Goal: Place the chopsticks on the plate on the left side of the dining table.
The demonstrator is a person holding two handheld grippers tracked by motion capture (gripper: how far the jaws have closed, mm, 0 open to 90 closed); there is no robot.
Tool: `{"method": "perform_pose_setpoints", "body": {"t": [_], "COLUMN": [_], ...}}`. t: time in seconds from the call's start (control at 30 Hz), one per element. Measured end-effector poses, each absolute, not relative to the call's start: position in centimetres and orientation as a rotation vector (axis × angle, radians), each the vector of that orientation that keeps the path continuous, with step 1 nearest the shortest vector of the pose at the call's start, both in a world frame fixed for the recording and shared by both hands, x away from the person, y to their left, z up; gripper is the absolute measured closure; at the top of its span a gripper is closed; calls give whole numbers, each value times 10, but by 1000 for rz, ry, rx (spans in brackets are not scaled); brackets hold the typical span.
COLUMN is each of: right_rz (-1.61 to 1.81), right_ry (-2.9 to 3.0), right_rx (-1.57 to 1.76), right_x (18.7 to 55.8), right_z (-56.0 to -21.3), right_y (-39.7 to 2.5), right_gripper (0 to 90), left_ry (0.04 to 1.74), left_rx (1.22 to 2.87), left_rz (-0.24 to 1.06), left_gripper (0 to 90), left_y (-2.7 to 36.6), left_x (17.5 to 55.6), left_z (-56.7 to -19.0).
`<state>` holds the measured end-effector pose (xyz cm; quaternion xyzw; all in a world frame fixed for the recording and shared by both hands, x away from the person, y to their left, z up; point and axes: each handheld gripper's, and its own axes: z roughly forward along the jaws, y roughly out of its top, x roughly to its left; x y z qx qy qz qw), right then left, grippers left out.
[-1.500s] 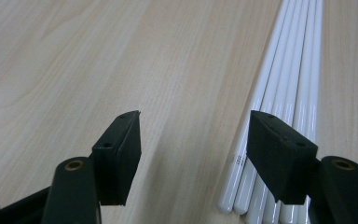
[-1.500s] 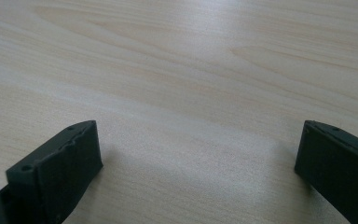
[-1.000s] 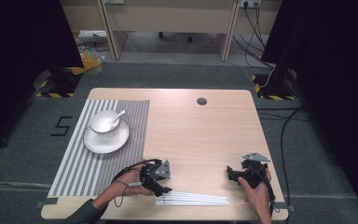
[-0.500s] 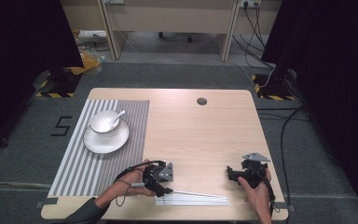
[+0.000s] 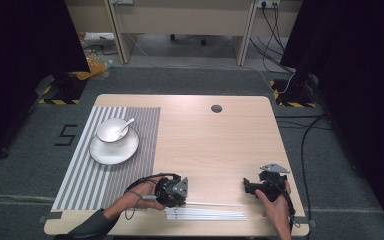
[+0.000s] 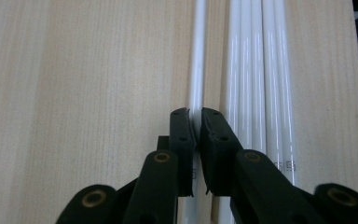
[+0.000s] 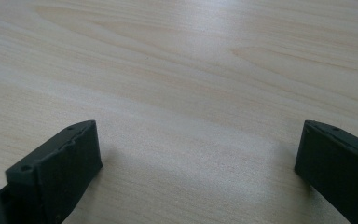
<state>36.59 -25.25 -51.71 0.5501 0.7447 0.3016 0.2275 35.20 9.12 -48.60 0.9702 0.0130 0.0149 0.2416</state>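
Left hand-held gripper (image 6: 197, 112): jaws are clamped on a single white tube (image 6: 198, 56). The tube is pinched between the two black pads and runs straight ahead of the jaws, flat along the table (image 6: 84, 93). In the high view the same left hand-held gripper (image 5: 174, 190) is seen near the front edge of the table, with the clamped tube (image 5: 215, 203) extending from it toward the right hand-held gripper.

Remaining tubes (image 6: 258, 70): four are counted in the left gripper view, laid side by side and touching one another, just beside the right-hand jaw of the left hand-held gripper. A narrow strip of bare wood is visible between them and the clamped tube. In the high view this bundle (image 5: 207, 215) is seen just on the near side of the left hand-held gripper, parallel to the front edge.

Right hand-held gripper (image 7: 198, 154): jaws are held wide apart, nothing is gripped, bare wood is seen between them. In the high view it (image 5: 247, 186) is placed well apart from the left one, with the far end of the clamped tube near its jaws; contact cannot be told.

Farther off, beyond the left hand-held gripper: a striped mat (image 5: 87, 185) is laid on the table, and on it a plate (image 5: 111, 152) carrying a bowl (image 5: 111, 131) with a spoon (image 5: 128, 123) resting in it.
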Motion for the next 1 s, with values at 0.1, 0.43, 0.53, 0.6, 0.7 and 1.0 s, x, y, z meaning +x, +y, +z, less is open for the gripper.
{"method": "perform_pose_setpoints", "body": {"t": [0.1,0.43,0.53,0.6,0.7,1.0], "right_rz": [831,830,830,831,831,832], "right_ry": [2052,2054,2054,2053,2055,2058], "right_rx": [1515,1512,1512,1511,1511,1505], "right_x": [366,366,366,366,366,366], "right_z": [-517,-517,-517,-517,-517,-517], "right_y": [-253,-253,-253,-253,-253,-253], "right_gripper": [3,3,3,3,3,3], "left_ry": [30,57,75,83,92,131], "left_rx": [2675,2738,2755,2763,2783,2791], "left_rz": [53,59,59,59,66,77], "left_gripper": [835,835,835,834,831,747], "left_y": [92,108,114,116,119,99], "left_x": [355,362,364,365,366,366], "left_z": [-485,-482,-481,-481,-480,-470]}}
